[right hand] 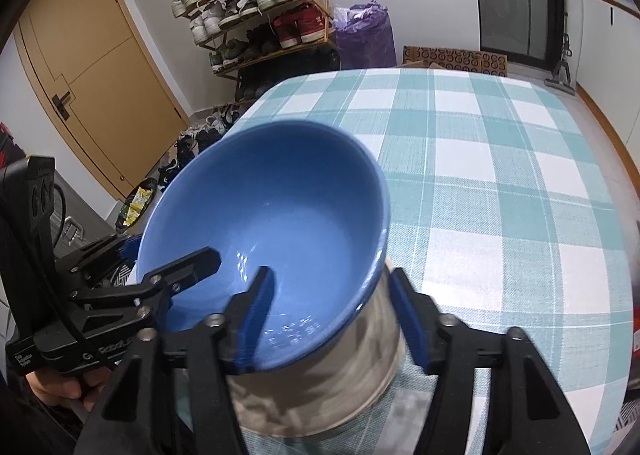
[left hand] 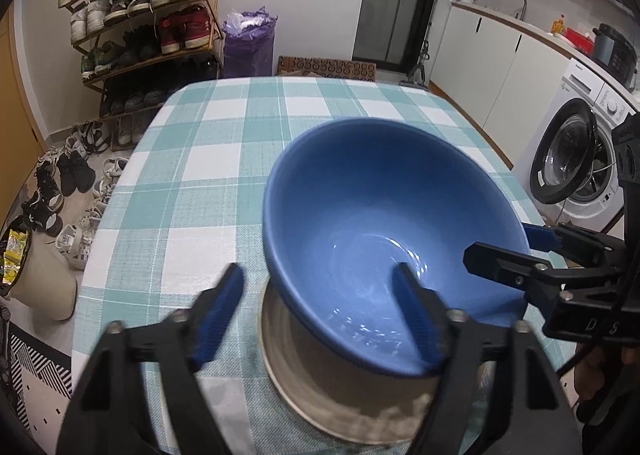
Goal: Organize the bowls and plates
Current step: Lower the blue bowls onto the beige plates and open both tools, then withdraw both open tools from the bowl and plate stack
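Note:
A blue bowl (left hand: 380,195) (right hand: 280,183) rests tilted in a pale grey-white bowl (left hand: 320,387) (right hand: 352,367) on the checked tablecloth (left hand: 200,175) (right hand: 500,175). My left gripper (left hand: 318,270) (right hand: 172,251) straddles the blue bowl's left rim, one finger inside and one outside. It stands open, with a gap between the pads and the wall. My right gripper (right hand: 330,274) (left hand: 500,243) straddles the right rim the same way, also open. Neither set of pads presses on the bowl. A hand (right hand: 60,387) holds the left gripper's handle.
Beyond the table's far left corner stand a shoe rack (left hand: 148,15), loose shoes (left hand: 68,183) on the floor and a purple bag (left hand: 248,43). A washing machine (left hand: 576,159) and kitchen counter (left hand: 520,23) are to the right. A wooden door (right hand: 92,87) is at the left.

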The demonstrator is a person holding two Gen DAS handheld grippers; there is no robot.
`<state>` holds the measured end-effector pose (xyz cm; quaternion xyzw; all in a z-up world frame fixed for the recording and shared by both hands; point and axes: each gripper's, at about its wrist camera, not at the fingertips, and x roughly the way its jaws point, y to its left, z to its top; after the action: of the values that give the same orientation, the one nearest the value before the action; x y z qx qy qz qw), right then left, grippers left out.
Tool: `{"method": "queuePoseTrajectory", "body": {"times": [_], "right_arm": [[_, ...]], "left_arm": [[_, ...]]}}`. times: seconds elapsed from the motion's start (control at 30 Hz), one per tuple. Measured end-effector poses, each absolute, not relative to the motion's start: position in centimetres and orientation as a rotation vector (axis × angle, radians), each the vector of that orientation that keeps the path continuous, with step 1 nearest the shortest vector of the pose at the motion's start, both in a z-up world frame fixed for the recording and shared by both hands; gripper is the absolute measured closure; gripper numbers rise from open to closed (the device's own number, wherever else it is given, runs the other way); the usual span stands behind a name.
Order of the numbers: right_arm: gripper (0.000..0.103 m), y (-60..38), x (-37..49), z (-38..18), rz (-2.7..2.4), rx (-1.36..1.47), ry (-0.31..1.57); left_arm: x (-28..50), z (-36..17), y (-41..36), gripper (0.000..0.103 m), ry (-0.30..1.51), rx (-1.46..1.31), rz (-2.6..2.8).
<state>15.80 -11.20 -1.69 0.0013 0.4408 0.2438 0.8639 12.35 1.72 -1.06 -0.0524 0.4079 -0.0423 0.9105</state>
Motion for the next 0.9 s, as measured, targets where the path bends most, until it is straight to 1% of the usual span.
{"method": "queuePoseTrajectory", "body": {"times": [0.03, 0.07, 0.1, 0.13, 0.2, 0.27, 0.67, 0.9], "right_arm": [[0.030, -11.3, 15.7, -1.6, 0.515, 0.000, 0.920], [0.025, -11.3, 15.6, -1.5, 0.524, -0.003, 0.913], [0.021, -11.4, 15.4, -1.3, 0.530, -0.009, 0.901], [0.020, -11.6, 15.1, -1.1, 0.532, -0.017, 0.884], [0.010, -11.8, 14.7, -0.7, 0.537, -0.028, 0.848], [0.002, -12.2, 14.0, -0.2, 0.548, -0.031, 0.800], [0.001, -13.9, 10.0, 0.8, 0.579, -0.074, 0.612], [0.001, -15.2, 8.6, 0.4, 0.583, -0.042, 0.566]], "left_arm": [[12.1, -0.9, 1.8, 0.018, 0.829, -0.108, -0.088], [11.7, -0.8, 1.9, 0.017, 0.810, -0.112, -0.088], [11.4, -0.6, 2.0, 0.010, 0.797, -0.117, -0.089], [11.1, -0.5, 2.1, 0.004, 0.787, -0.120, -0.089], [10.5, -0.4, 2.2, 0.000, 0.761, -0.122, -0.086], [9.9, -0.3, 2.2, 0.000, 0.740, -0.111, -0.086], [6.8, -0.1, 2.6, 0.000, 0.629, -0.065, -0.009], [5.0, 0.4, 2.5, 0.000, 0.585, -0.024, -0.009]]}}
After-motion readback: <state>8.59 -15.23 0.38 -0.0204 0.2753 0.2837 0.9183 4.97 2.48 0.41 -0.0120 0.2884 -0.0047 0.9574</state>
